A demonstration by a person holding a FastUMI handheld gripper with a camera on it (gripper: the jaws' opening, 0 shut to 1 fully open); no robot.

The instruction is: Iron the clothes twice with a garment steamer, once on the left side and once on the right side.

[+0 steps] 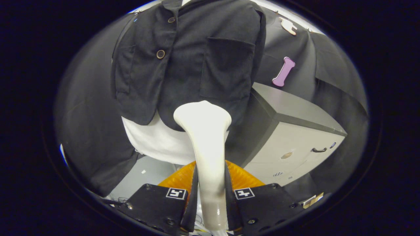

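A white garment steamer (205,137) stands upright between my fingers, its handle pinched on both sides by my gripper (211,186), which is shut on it. The steamer's wide head sits against the lower hem of a dark jacket (193,59), on the pocket side. The jacket hangs just ahead, with round buttons (160,54) on its other front panel and a chest pocket (228,65). A white garment (154,141) shows beneath the jacket's hem. An orange ribbed part (242,175) lies behind the steamer handle near my fingers.
A grey cabinet (295,144) with a dark top and a small drawer handle (319,150) stands beside the jacket, past the pocket side. Black cloth walls hang behind and to both sides. A pale floor patch (144,173) lies below the white garment.
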